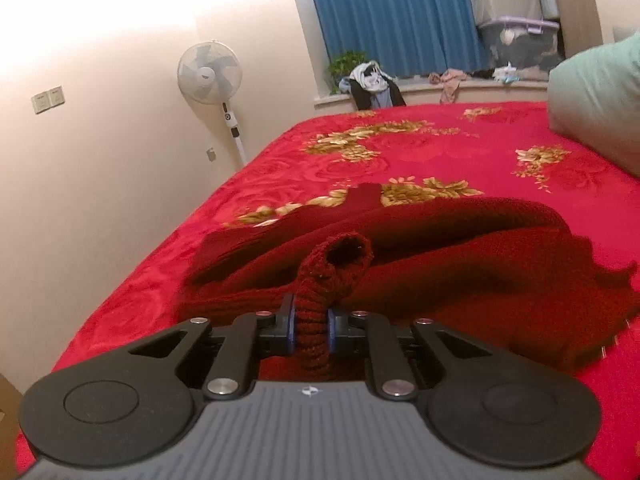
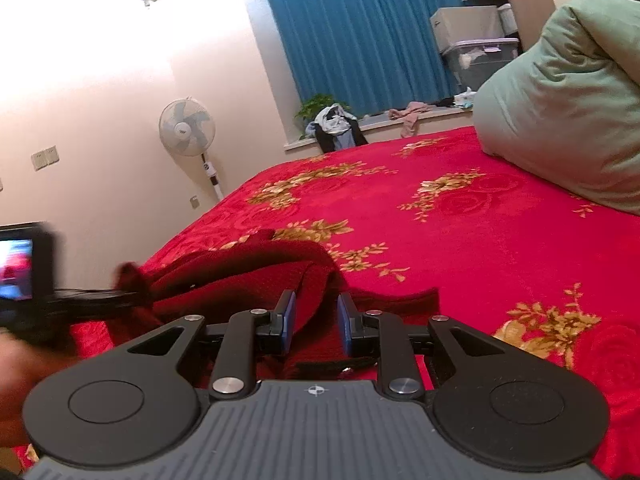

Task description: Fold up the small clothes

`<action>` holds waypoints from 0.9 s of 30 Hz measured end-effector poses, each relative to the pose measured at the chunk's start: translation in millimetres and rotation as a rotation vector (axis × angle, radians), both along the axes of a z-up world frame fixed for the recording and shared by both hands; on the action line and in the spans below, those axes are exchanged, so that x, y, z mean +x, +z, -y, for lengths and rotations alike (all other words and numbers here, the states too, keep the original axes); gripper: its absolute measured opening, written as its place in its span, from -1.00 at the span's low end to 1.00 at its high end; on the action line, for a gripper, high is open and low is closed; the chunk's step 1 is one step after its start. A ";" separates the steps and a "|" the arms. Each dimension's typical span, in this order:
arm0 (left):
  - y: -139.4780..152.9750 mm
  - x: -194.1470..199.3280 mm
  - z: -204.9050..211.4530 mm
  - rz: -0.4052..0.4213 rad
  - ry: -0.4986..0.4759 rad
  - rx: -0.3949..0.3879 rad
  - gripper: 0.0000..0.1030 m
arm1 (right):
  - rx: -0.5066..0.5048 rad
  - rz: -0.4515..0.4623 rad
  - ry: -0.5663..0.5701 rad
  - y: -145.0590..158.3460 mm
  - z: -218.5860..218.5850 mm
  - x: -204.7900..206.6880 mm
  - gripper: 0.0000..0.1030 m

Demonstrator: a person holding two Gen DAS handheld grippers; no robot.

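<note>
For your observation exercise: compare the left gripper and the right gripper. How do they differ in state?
The left gripper is clamped on the dark red knitted sleeve; the right gripper stands wider, fabric between its pads but not pinched. The left holds a tube-like cuff, the right straddles a flat fold. Both work the same sweater.

A bed (image 2: 460, 216) under a red floral blanket fills the room; blue curtains (image 2: 360, 32) cover the window, a pedestal fan (image 2: 187, 127) by the cream wall (image 1: 100, 180).

both wrist views low, facing bed (image 1: 460, 152)
</note>
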State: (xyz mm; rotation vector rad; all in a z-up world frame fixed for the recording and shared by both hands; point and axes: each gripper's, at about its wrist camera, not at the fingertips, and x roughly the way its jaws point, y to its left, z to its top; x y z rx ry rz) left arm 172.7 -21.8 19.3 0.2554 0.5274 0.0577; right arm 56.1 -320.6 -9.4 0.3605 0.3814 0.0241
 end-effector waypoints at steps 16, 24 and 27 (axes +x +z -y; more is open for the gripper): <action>0.9 -65.1 -195.6 -0.103 -0.120 -0.336 0.31 | -0.062 -0.075 0.057 -28.2 -38.6 -1.0 -0.56; -27.0 -16.9 -211.1 -0.323 0.027 -0.512 0.31 | -0.094 -0.130 0.104 -53.0 -50.1 4.7 -0.29; -37.3 -7.4 -194.8 -0.397 0.006 -0.477 0.42 | -0.105 -0.125 0.119 -54.8 -50.0 10.7 -0.29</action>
